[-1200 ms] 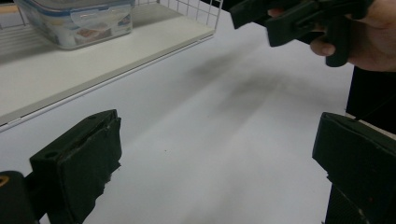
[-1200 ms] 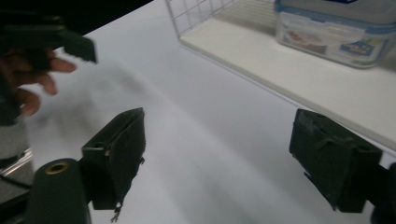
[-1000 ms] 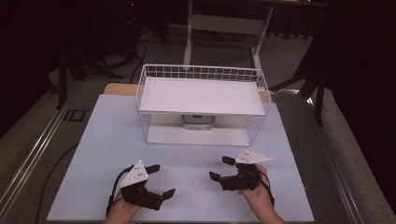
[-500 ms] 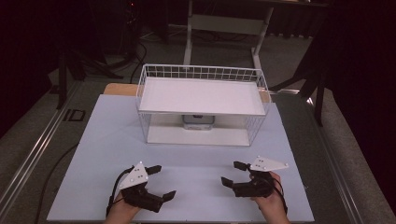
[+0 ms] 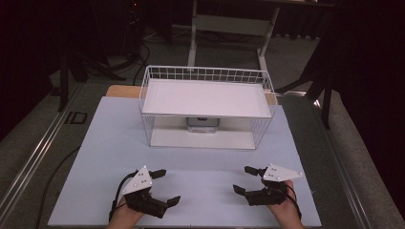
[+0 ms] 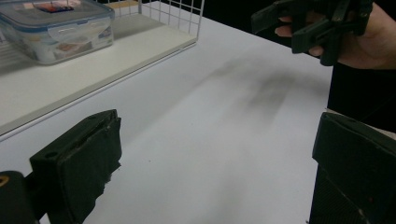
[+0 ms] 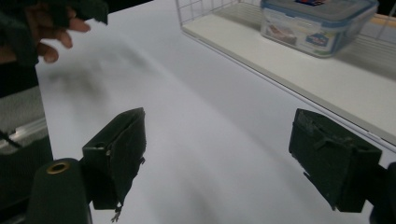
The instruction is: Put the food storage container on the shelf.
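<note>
A person's left gripper [image 5: 165, 186] hovered low over the near left part of a white table [image 5: 110, 143], its two black jaws spread wide with nothing between them. In the left gripper view the same jaws [image 6: 212, 163] framed bare white tabletop, and the other hand's gripper showed at the upper right. Farther back, at the middle of the table, stood a white wire basket rack [image 5: 207, 107] with a flat white shelf across its top. Beneath that shelf, on the rack's lower board, sat a clear plastic food container [image 5: 203, 124] with a blue-trimmed snap lid, closed, well apart from both grippers. The left gripper view showed the container [image 6: 56, 28] at upper left; the right gripper view showed it [image 7: 317, 23] at upper right. To the right, the right gripper [image 5: 246, 180] was held low over the near right part of the table, jaws likewise wide apart and holding nothing, a grey three-cornered plate on top. The two grippers pointed inward toward each other, well apart.
</note>
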